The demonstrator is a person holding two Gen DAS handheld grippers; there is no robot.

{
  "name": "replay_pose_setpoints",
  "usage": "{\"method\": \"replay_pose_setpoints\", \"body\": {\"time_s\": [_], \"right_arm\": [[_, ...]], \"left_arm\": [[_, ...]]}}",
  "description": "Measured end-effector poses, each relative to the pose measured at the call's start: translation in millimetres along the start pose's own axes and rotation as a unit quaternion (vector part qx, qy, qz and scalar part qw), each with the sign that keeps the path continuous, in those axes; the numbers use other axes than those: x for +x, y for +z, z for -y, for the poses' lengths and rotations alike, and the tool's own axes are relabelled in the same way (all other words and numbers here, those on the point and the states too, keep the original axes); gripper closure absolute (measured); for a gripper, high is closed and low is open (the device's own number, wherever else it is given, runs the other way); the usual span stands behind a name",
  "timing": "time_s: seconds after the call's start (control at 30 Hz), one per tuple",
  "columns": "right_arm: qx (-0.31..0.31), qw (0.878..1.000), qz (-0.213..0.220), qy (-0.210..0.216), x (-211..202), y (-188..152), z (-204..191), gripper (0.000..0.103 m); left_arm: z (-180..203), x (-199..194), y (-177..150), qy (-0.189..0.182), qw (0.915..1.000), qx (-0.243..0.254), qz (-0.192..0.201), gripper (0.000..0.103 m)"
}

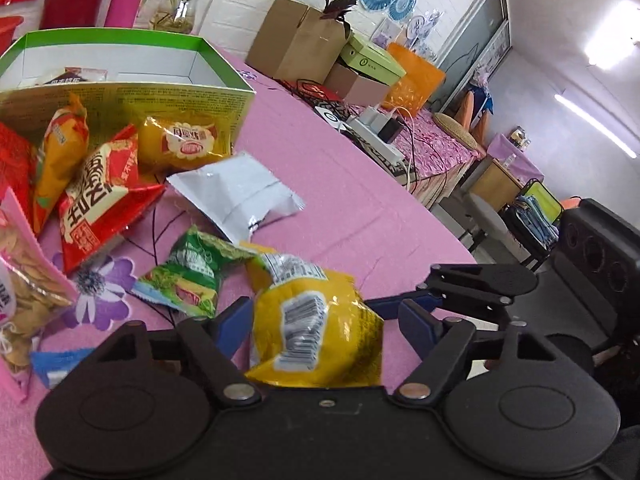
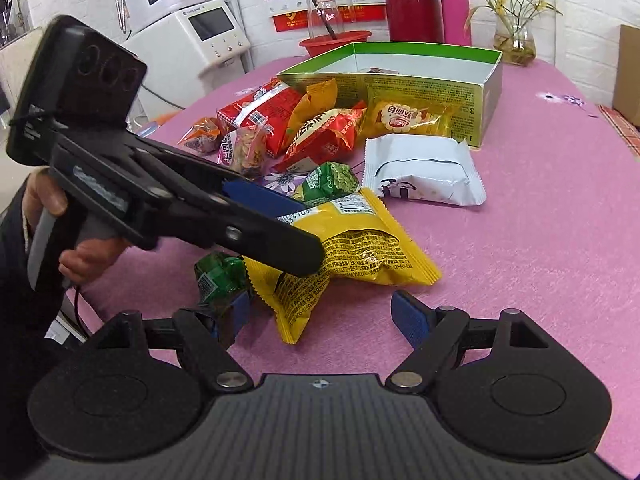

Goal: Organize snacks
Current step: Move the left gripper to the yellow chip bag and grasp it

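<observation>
We see the left gripper (image 1: pixel 320 320) straddling the yellow snack bag (image 1: pixel 316 328) at lower centre; whether its blue pads (image 1: pixel 416 322) press it we cannot tell. Our right gripper (image 2: pixel 320 316) stands spread over the pink tablecloth (image 2: pixel 520 220). The green box (image 2: pixel 400 64) sits at upper centre.

Glossy crinkled foil snack packets (image 2: pixel 360 248), matt pink tablecloth (image 2: pixel 540 240), printed cardboard box (image 2: pixel 420 88).
</observation>
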State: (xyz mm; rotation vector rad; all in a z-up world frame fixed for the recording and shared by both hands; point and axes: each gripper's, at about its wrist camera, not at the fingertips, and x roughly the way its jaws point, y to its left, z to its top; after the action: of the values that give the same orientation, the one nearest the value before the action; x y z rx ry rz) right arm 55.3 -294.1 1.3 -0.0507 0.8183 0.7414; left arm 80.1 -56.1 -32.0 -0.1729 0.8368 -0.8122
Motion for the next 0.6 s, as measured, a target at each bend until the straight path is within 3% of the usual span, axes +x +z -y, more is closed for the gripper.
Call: {"method": "replay_pose_setpoints", "body": {"time_s": [0.13, 0.23, 0.47, 0.53, 0.6], "right_arm": [[0.038, 0.999, 0.012, 0.017, -1, 3, 9, 0.0], [0.059, 0.998, 0.01, 0.026, 3, 6, 14, 0.0], [0.072, 0.997, 0.004, 0.002, 6, 4, 25, 0.0], [0.076, 0.997, 0.006, 0.0, 6, 4, 27, 0.0], [0.075, 0.997, 0.011, -0.001, 7, 5, 29, 0.0]], "left_arm": [[-10, -1, 7, -0.045, 0.9982, -0.04, 0.001, 0.033], [-10, 5, 12, -0.037, 0.9985, -0.04, -0.006, 0.033], [-8, 27, 17, -0.023, 0.9987, -0.014, -0.042, 0.039], [-9, 31, 18, -0.028, 0.9983, -0.016, -0.048, 0.049], [-10, 36, 18, -0.024, 0.9985, -0.014, -0.046, 0.066]]}}
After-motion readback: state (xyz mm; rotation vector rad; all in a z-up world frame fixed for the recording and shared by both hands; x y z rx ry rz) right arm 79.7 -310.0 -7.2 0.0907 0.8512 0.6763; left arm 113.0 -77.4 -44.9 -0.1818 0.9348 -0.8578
